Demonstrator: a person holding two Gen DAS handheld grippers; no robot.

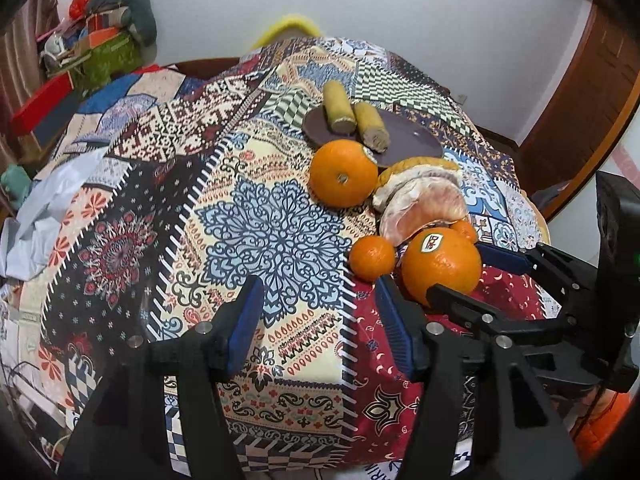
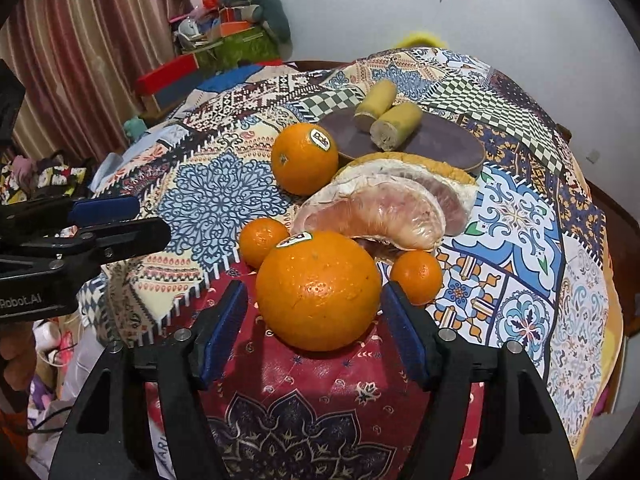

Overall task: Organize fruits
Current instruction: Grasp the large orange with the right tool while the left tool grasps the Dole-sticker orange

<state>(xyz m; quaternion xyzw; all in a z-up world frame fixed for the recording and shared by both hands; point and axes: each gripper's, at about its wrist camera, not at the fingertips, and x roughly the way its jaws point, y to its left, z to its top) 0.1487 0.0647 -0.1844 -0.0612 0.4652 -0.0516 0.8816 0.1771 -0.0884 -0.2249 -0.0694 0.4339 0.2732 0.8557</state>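
A large orange with a Dole sticker [image 2: 318, 290] [image 1: 441, 265] lies on the patterned cloth between the open fingers of my right gripper [image 2: 314, 294], which also shows in the left wrist view [image 1: 460, 270]. Neither pad touches it. A second large orange [image 2: 305, 158] [image 1: 344, 173] lies farther back beside a brown plate [image 2: 440, 140] [image 1: 412, 138] holding two yellow sugarcane pieces [image 2: 396, 126] [image 1: 339, 106]. Peeled pomelo segments [image 2: 384, 212] [image 1: 424, 204] lie in between. Two small mandarins [image 2: 262, 240] [image 2: 416, 276] flank the near orange. My left gripper [image 1: 318, 300] is open and empty over the cloth; it also shows in the right wrist view [image 2: 136, 220].
The round table is covered by a patchwork cloth [image 1: 256, 220] that falls off at the edges. A cluttered shelf with boxes [image 2: 224, 40] and a curtain [image 2: 80, 48] stand at the back left. A wooden door frame [image 1: 580, 120] is at the right.
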